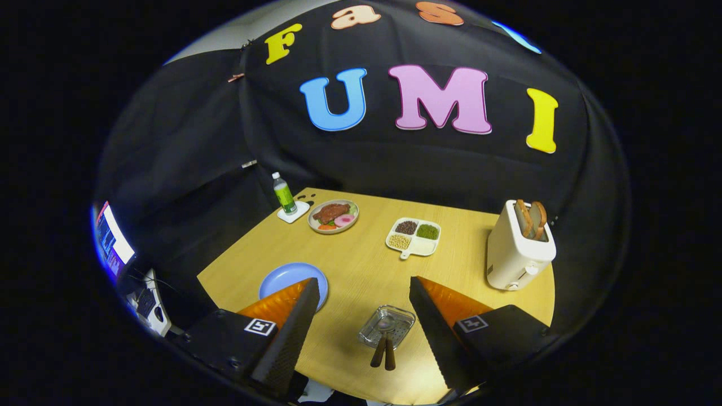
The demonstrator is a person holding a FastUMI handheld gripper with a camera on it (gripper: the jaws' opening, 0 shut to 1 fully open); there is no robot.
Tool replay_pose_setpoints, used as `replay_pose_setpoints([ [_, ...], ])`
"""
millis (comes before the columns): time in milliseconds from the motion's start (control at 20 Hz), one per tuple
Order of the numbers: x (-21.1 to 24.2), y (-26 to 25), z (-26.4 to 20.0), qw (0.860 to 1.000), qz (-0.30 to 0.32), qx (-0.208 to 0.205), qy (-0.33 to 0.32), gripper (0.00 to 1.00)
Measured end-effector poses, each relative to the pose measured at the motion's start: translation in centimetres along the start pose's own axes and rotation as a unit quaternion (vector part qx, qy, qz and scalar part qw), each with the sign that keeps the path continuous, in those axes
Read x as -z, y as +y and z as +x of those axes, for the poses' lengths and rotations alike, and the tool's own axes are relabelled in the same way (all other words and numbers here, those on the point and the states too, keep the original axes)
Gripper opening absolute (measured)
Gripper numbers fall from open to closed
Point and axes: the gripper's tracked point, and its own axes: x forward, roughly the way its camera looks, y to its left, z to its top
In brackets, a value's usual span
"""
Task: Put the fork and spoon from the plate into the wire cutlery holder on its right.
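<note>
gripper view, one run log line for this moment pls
hand-held gripper: open, empty, above table | fork and spoon: both in wire cutlery holder, between fingers | blue plate: bare, holder's left

The blue plate is being partly hidden by the left finger; the utensil heads inside the wire holder are being blurred.

The cutlery holder sits right of the plate, with the toaster farther right.

I see a toaster far right, a divided tray centre, a food dish and a bottle far left.
</note>
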Motion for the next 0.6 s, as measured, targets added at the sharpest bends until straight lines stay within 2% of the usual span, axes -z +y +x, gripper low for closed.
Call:
replay_pose_setpoints([
  [600,-2.4,-0.1,-1.2,0.998,0.01,0.016,-0.059,1.0],
])
